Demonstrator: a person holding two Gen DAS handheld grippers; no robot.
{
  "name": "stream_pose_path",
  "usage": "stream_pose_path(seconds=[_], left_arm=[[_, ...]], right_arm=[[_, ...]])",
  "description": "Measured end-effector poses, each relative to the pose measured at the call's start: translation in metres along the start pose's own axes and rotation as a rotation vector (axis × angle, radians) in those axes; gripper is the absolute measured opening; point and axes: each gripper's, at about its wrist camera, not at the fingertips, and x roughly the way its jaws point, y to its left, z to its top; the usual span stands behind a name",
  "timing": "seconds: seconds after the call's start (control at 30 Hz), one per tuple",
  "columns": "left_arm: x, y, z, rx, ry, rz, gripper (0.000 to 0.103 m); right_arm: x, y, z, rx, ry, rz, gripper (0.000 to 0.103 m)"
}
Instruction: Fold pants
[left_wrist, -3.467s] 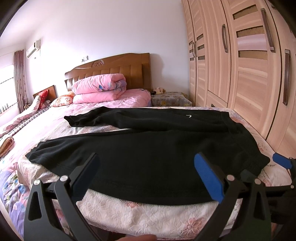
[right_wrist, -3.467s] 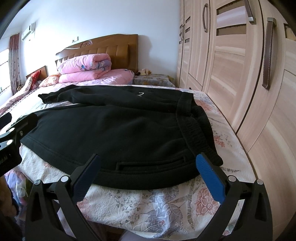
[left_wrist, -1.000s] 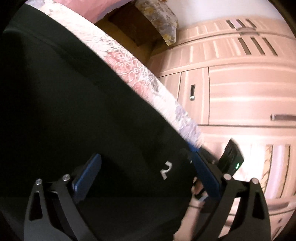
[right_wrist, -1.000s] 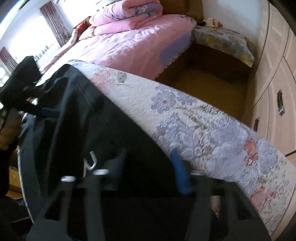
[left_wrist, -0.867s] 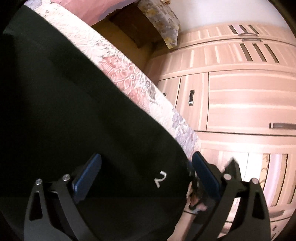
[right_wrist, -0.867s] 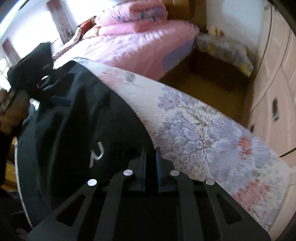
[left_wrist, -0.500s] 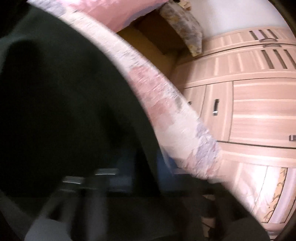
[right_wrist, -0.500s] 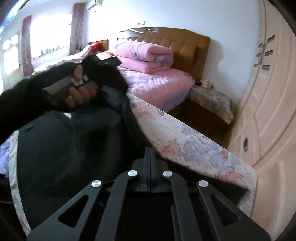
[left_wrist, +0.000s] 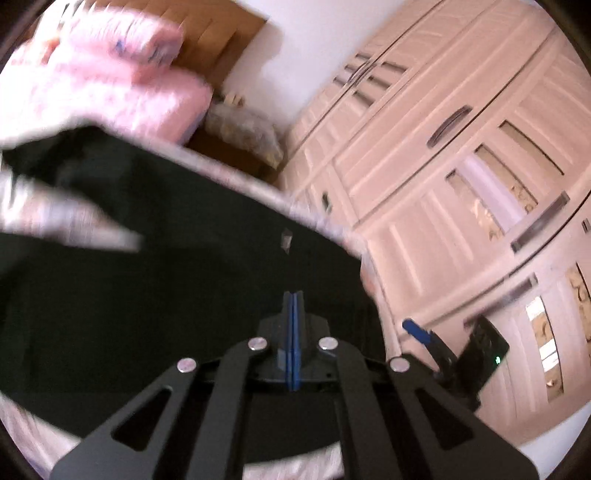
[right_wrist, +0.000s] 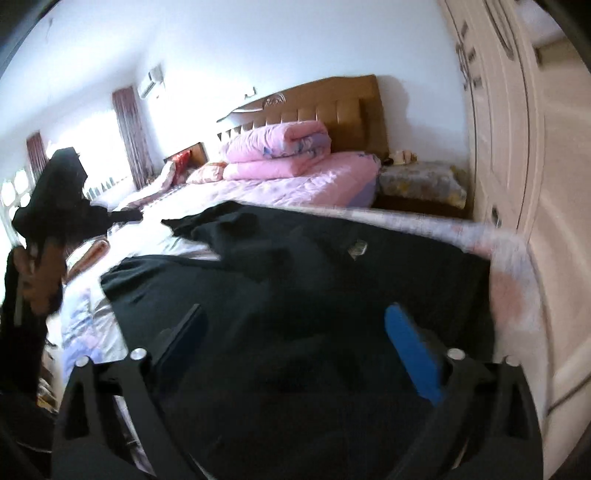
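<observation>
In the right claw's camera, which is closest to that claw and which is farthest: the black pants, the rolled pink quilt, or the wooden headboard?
1. Black pants: nearest, spread on the bed just ahead of and under the right claw, whose jaws are opening.
2. Rolled pink quilt: farther, at the head of the bed, middle of the view.
3. Wooden headboard: farthest, behind the quilt, against the wall.

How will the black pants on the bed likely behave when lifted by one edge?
The black pants look floppy: they lie in soft rumples and folds on the bed, so a lifted edge would probably sag. The fabric looks thick and matte, so likely not slippery, and somewhat heavy to drag.
</observation>
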Motion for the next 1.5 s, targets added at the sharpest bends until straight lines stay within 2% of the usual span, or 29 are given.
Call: stream_pose_path(seconds=[0.03,0.07,0.1,0.13,0.23,0.33,0.37,0.47,0.53,0.6,0.63,0.67,0.7,0.77,0.8,0.83,0.93,1.0,1.07,1.13,1.17,1.2,1.23,1.27,1.33,1.4,1.43,1.47,1.5], left_arm=[[0.007,0.020,-0.007,-0.053,0.030,0.025,0.025],[0.016,0.038,-0.012,-0.110,0.060,0.057,0.057],[0.025,0.053,-0.014,-0.161,0.090,0.075,0.071],[0.032,0.065,-0.011,-0.198,0.105,0.075,0.079],[0.062,0.090,0.017,-0.261,0.142,0.062,0.081],[0.102,0.090,0.063,-0.278,0.167,0.036,0.093],[0.114,0.088,0.074,-0.285,0.177,0.035,0.094],[0.167,0.089,0.117,-0.340,0.242,0.012,0.093],[0.192,0.097,0.134,-0.366,0.267,0.003,0.093],[0.221,0.101,0.152,-0.385,0.294,0.004,0.093],[0.230,0.102,0.156,-0.392,0.303,0.003,0.093],[0.243,0.105,0.164,-0.402,0.317,0.000,0.093],[0.252,0.104,0.168,-0.409,0.327,-0.001,0.093],[0.263,0.104,0.172,-0.427,0.339,-0.016,0.093],[0.266,0.104,0.173,-0.443,0.340,-0.029,0.093],[0.269,0.106,0.175,-0.457,0.339,-0.035,0.093],[0.272,0.106,0.174,-0.505,0.334,-0.039,0.094],[0.277,0.104,0.176,-0.548,0.341,-0.034,0.094],[0.274,0.102,0.174,-0.570,0.334,-0.045,0.094],[0.269,0.102,0.173,-0.582,0.315,-0.026,0.093],[0.266,0.103,0.170,-0.589,0.309,-0.018,0.082],[0.263,0.106,0.165,-0.594,0.302,-0.009,0.062],[0.259,0.107,0.159,-0.589,0.304,-0.012,0.006],[0.253,0.106,0.153,-0.581,0.304,-0.003,0.009],[0.218,0.092,0.142,-0.499,0.237,-0.011,0.008],[0.166,0.059,0.127,-0.354,0.141,-0.007,0.008],[0.130,0.035,0.112,-0.257,0.068,-0.015,0.008],[0.112,0.021,0.101,-0.204,0.031,-0.015,0.009],[0.080,0.003,0.075,-0.119,-0.026,-0.003,0.009]], right_arm=[[0.007,0.000,-0.011,0.017,0.039,-0.013,0.096],[0.015,0.000,-0.016,0.026,0.075,-0.034,0.096],[0.022,0.000,-0.017,0.029,0.100,-0.040,0.096],[0.033,0.000,-0.014,0.017,0.131,-0.026,0.095],[0.071,-0.009,0.015,-0.079,0.167,-0.069,0.095],[0.126,-0.034,0.057,-0.147,0.200,-0.109,0.095],[0.147,-0.045,0.070,-0.149,0.225,-0.104,0.094],[0.213,-0.081,0.103,-0.173,0.315,-0.152,0.092],[0.250,-0.109,0.116,-0.182,0.385,-0.189,0.091],[0.277,-0.138,0.120,-0.165,0.444,-0.206,0.081],[0.285,-0.149,0.119,-0.136,0.472,-0.186,0.078],[0.289,-0.157,0.119,-0.089,0.482,-0.131,0.074],[0.286,-0.162,0.119,-0.071,0.473,-0.081,0.065],[0.275,-0.157,0.118,-0.099,0.458,-0.039,0.024],[0.268,-0.151,0.117,-0.117,0.448,-0.057,0.009],[0.254,-0.144,0.116,-0.156,0.426,-0.110,0.009],[0.210,-0.111,0.114,-0.230,0.320,-0.140,0.009],[0.174,-0.071,0.105,-0.335,0.237,-0.175,0.009],[0.155,-0.034,0.088,-0.442,0.200,-0.224,0.009],[0.149,-0.009,0.075,-0.486,0.185,-0.253,0.009],[0.147,-0.002,0.067,-0.492,0.179,-0.264,0.009],[0.146,0.002,0.062,-0.490,0.178,-0.273,0.009],[0.146,0.003,0.058,-0.476,0.185,-0.284,0.009],[0.146,0.003,0.054,-0.469,0.183,-0.300,0.009],[0.140,0.007,0.054,-0.457,0.164,-0.319,0.009],[0.121,0.013,0.057,-0.441,0.125,-0.312,0.009],[0.103,0.025,0.054,-0.443,0.096,-0.310,0.009],[0.081,0.039,0.047,-0.450,0.062,-0.310,0.009],[0.065,0.049,0.040,-0.451,0.040,-0.303,0.009]])
